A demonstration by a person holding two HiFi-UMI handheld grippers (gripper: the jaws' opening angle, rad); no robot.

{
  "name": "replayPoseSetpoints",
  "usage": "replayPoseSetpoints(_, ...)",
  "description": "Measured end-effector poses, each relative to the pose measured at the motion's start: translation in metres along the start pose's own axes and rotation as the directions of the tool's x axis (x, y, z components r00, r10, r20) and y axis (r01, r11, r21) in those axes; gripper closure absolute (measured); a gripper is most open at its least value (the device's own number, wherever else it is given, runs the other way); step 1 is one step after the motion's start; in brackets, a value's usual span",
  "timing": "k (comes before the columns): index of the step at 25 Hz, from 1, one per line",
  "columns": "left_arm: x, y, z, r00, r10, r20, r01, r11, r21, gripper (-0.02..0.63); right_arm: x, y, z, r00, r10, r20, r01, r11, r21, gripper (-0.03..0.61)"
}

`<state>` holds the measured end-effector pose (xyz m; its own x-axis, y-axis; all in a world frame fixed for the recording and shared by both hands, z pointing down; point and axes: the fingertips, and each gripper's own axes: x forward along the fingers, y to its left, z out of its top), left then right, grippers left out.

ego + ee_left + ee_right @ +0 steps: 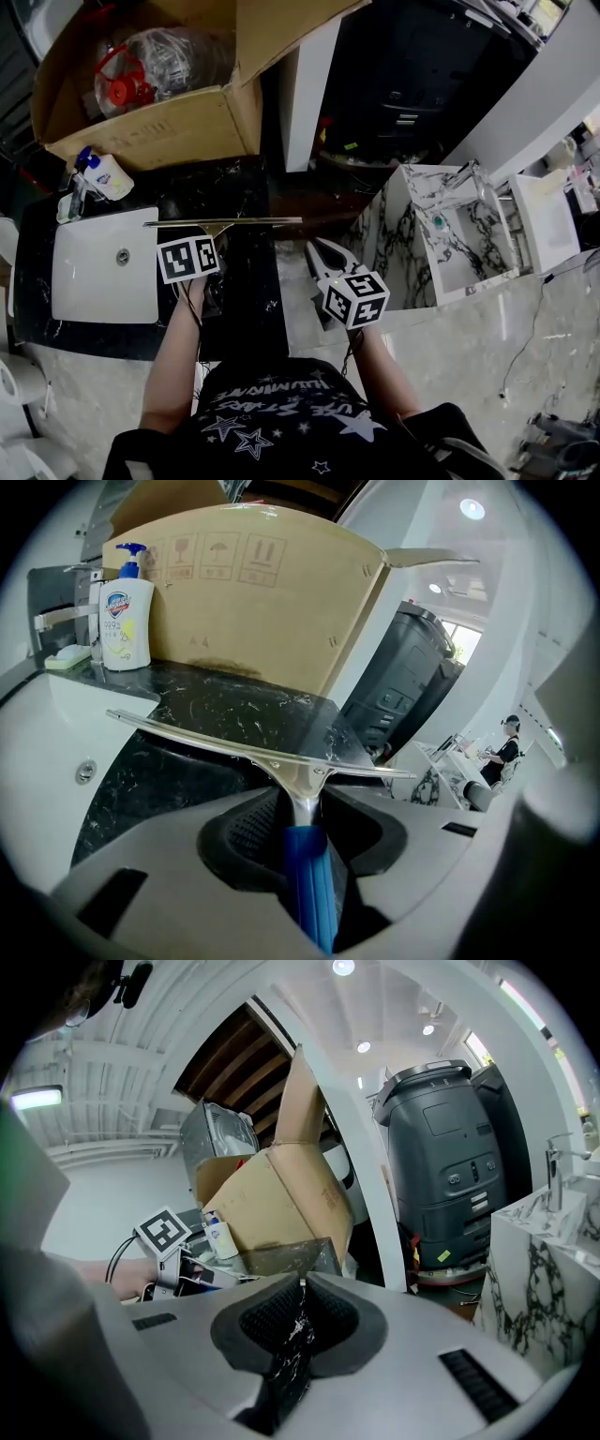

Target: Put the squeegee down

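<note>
The squeegee (281,759) sat left of centre in the head view, its blue handle clamped between the pads of the left gripper (302,810) and its long metal blade lying crosswise over the black marble counter (246,286). We could not tell whether the blade touched the stone. Just left of it lay the white sink basin (103,272). At the upper left of that frame a soap bottle (108,175) stood in front of an open cardboard box (159,122) (a clear bag with red parts lay inside). The right gripper (317,249) hung to the right of the counter's edge, apart from the squeegee, its jaws pressed together on nothing.
</note>
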<state>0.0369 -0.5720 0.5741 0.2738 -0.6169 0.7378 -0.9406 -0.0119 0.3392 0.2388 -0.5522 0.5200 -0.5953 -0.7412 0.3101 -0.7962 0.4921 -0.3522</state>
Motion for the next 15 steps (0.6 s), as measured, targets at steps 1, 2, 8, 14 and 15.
replayPoseSetpoints(1, 0.000, 0.000, 0.000, 1.000, -0.001, -0.005, 0.001, 1.000, -0.001, 0.460, 0.000, 0.001, 0.000, 1.000, 0.000, -0.001, 0.000, 1.000, 0.000, 0.528)
replayPoseSetpoints(2, 0.001, 0.000, 0.000, 1.000, -0.004, -0.007, 0.004, 1.000, -0.003, 0.460, 0.000, 0.001, -0.001, 1.000, 0.000, -0.001, 0.000, 1.000, -0.001, 0.528)
replayPoseSetpoints(8, -0.002, -0.003, 0.001, 0.998, -0.059, -0.001, 0.059, 0.998, -0.030, 0.422, 0.000, 0.003, -0.003, 1.000, 0.000, -0.006, 0.000, 1.000, -0.007, 0.528)
replayPoseSetpoints(14, -0.019, -0.006, 0.006, 0.995, -0.096, 0.040, 0.097, 0.995, -0.035, 0.402, 0.001, 0.013, 0.000, 1.000, 0.010, -0.005, -0.010, 1.000, -0.027, 0.528)
replayPoseSetpoints(15, -0.024, -0.006, 0.008, 0.994, -0.099, 0.051, 0.100, 0.994, -0.032, 0.402, 0.001, 0.016, 0.001, 1.000, 0.014, -0.004, -0.014, 0.999, -0.031, 0.528)
